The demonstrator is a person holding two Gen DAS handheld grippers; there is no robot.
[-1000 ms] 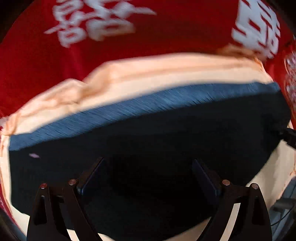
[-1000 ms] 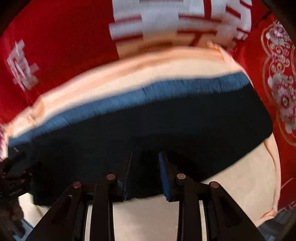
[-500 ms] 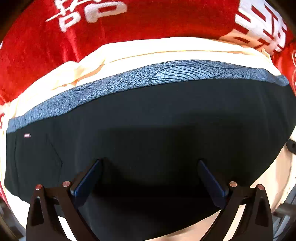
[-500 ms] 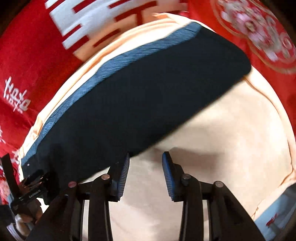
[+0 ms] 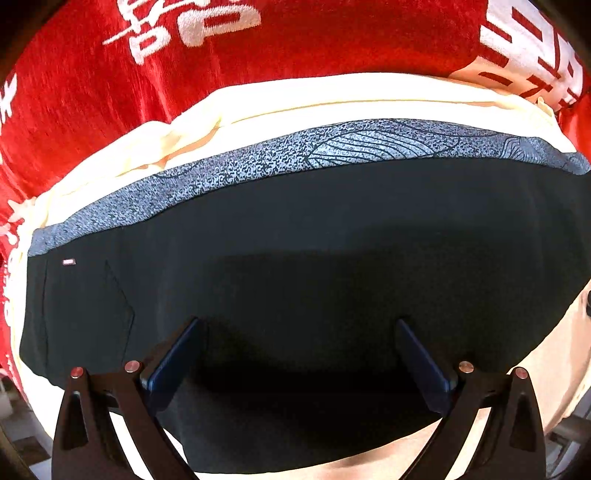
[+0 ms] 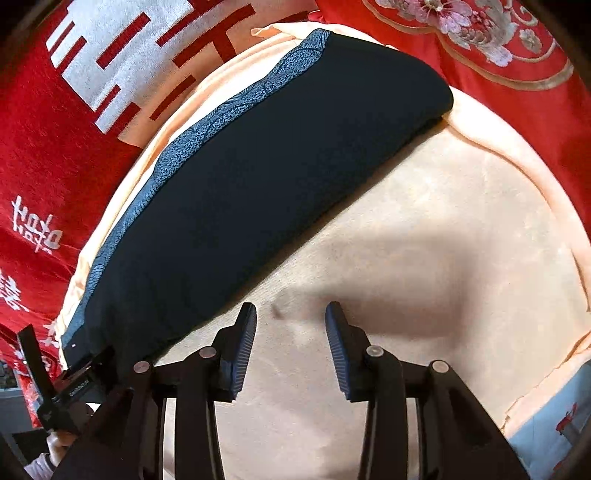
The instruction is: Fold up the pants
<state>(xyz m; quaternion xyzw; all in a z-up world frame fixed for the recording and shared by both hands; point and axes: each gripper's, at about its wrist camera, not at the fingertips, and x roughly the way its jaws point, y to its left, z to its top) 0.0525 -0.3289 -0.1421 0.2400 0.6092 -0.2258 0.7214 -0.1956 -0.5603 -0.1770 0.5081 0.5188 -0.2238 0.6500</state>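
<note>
The dark navy pants (image 5: 295, 258) lie folded into a long flat band on a cream blanket (image 5: 295, 96), with a speckled blue-grey waistband (image 5: 332, 147) along the far edge. My left gripper (image 5: 299, 325) hovers straight above the dark cloth, jaws wide open and holding nothing. In the right wrist view the pants (image 6: 258, 177) run diagonally from lower left to upper right. My right gripper (image 6: 290, 310) is over the bare cream blanket (image 6: 443, 258) just beside the pants' near edge; its jaws are opening with nothing between them.
A red bedspread (image 6: 55, 147) with white characters and floral embroidery (image 6: 472, 26) surrounds the blanket. The other gripper's black body (image 6: 70, 384) and a hand show at the lower left of the right wrist view. A pale blue patch (image 6: 546, 432) lies at the lower right.
My right gripper slid off the dark pants onto the cream blanket, rolled, and its jaws widened. My left gripper's jaws spread a little wider; the view over the pants sharpened.
</note>
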